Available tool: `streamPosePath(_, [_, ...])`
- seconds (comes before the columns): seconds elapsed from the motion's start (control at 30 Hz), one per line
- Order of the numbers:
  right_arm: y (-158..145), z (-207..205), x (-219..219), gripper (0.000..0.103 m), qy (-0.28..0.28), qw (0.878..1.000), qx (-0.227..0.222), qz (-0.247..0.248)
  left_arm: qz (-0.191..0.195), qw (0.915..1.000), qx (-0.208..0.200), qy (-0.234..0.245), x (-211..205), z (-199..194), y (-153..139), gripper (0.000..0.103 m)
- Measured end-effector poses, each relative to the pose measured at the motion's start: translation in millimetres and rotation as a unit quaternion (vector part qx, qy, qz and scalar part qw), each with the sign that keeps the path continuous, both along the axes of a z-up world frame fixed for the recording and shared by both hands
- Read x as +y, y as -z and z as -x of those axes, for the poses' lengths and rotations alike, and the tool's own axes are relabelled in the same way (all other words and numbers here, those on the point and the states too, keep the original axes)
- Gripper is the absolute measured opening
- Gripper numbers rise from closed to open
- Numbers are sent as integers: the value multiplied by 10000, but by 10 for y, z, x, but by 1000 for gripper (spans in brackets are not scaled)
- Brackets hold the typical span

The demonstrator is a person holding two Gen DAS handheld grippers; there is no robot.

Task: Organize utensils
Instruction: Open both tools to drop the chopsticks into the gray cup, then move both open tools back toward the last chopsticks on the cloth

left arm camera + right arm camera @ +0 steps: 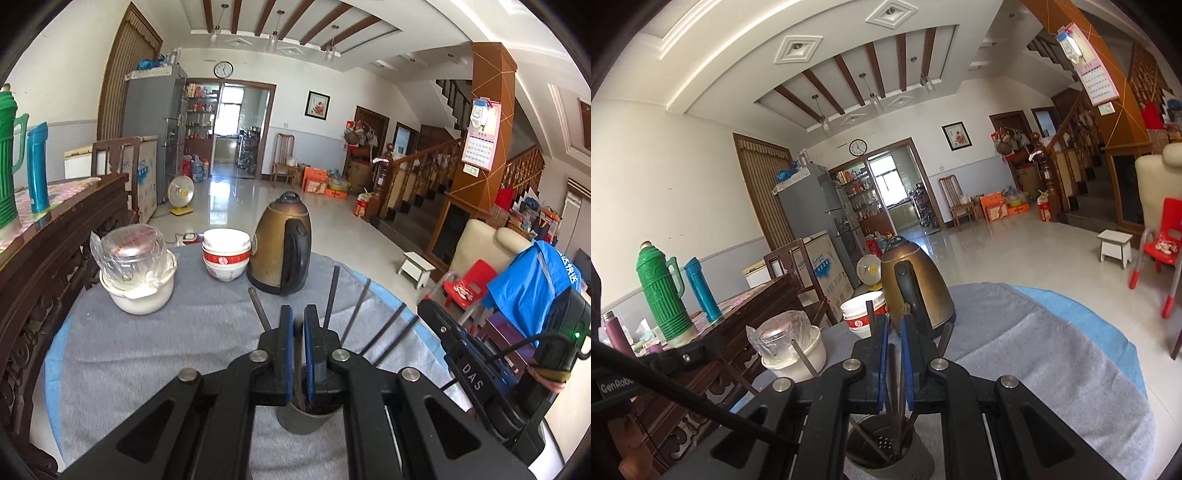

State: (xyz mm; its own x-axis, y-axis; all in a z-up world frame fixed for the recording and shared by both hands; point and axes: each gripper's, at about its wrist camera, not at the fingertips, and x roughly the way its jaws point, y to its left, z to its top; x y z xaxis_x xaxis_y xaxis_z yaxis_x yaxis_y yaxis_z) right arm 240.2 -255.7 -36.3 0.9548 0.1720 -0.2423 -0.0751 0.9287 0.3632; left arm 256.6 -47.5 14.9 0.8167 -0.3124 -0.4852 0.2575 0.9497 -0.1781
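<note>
Chopsticks (330, 295), dark and thin, stand fanned in a grey metal cylinder holder (882, 448) at the near edge of the grey-cloth-covered round surface (147, 354). Left tool (298, 317) is closed on one dark chopstick above the holder; right tool (893, 328) is pinched nearly closed on another. Farther back: white lidded pot (138, 291) at left edge, stacked red-white bowls (225, 254), brass-coloured electric kettle (282, 245).

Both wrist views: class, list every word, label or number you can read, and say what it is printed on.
"DAS": right gripper body.
"GenRobo", cut off at the frame edge: black strap.
Calendar, blue bag, bowls, freezer, wall clock: markings too small or blurred to read.
</note>
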Motion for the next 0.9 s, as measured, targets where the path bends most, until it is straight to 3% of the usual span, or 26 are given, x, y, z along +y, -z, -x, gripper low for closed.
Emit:
streamPosePath(0.07, [-10,15,16,10,-27,10000,42,-11,-10,10000,27,9,21,15,20,7])
streamPosePath(0.13, [-13,17,16,10,-61,9999,108,-93,-10,10000,81,13,55,41,43,21])
streamPosePath(0.2, [-4,35,2,10,-88,9996,157,-197,10,10000,68,-43,104,68,52,42])
streamPosePath(0.4, [33,111,-60,11,-181,9988,268,-369,-4,9996,199,-218,309,131,152,60])
streamPosePath(0.67, [255,315,-131,11,-357,9973,520,-372,-25,9963,697,-507,636,171,500,68])
streamPosePath(0.9, [590,435,-5,11,-713,9918,1017,-298,-371,9896,1198,-706,804,295,908,68])
